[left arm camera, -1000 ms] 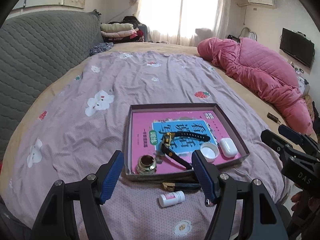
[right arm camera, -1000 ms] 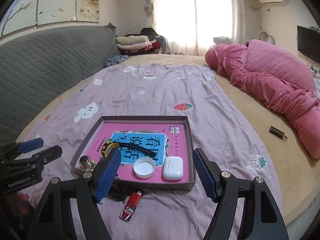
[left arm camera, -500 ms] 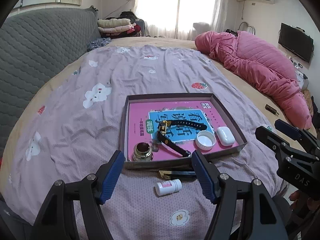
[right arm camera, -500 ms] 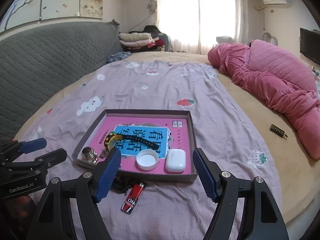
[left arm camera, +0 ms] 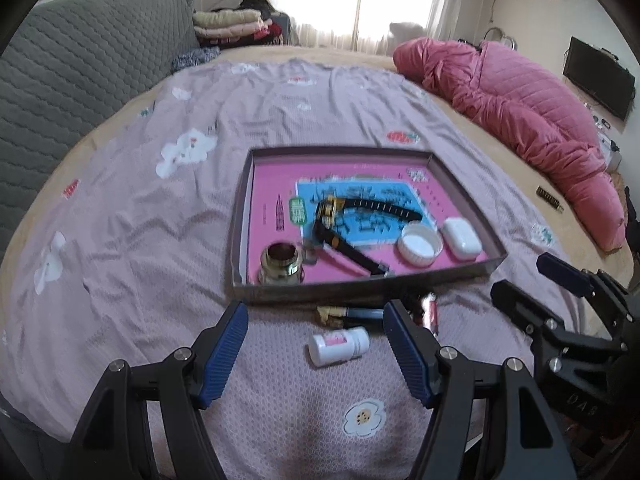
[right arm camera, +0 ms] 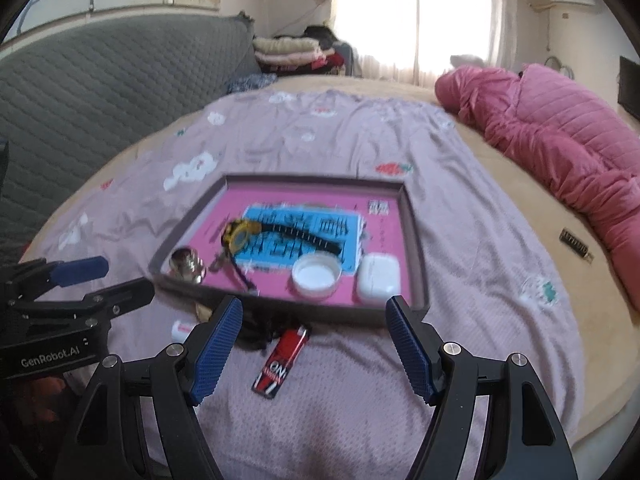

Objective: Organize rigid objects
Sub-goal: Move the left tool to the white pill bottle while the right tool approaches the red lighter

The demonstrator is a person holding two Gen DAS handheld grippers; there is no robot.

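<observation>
A shallow box tray [left arm camera: 240,216] [right arm camera: 416,240] with a pink floor lies on the bed. In it are a black-strapped watch [left arm camera: 368,210] [right arm camera: 240,234], a brass fitting [left arm camera: 280,264] [right arm camera: 186,264], a white lid [left arm camera: 419,244] [right arm camera: 316,274] and a white earbud case [left arm camera: 460,238] [right arm camera: 378,276]. In front of the tray lie a small white bottle [left arm camera: 338,346] [right arm camera: 180,330], a utility knife [left arm camera: 352,314] and a red lighter [right arm camera: 282,356] [left arm camera: 431,312]. My left gripper [left arm camera: 316,360] is open above the bottle. My right gripper [right arm camera: 314,344] is open over the lighter.
A lilac patterned sheet [left arm camera: 140,208] covers the bed. A pink quilt [left arm camera: 520,112] [right arm camera: 560,140] is heaped at the right, with a small dark object [left arm camera: 550,199] [right arm camera: 576,244] beside it. A grey padded headboard [left arm camera: 80,64] stands left; folded clothes [left arm camera: 236,24] lie behind.
Both grippers have drawn back and risen slightly, so the tray and loose items sit farther up the views. Neither gripper has taken hold of anything.
</observation>
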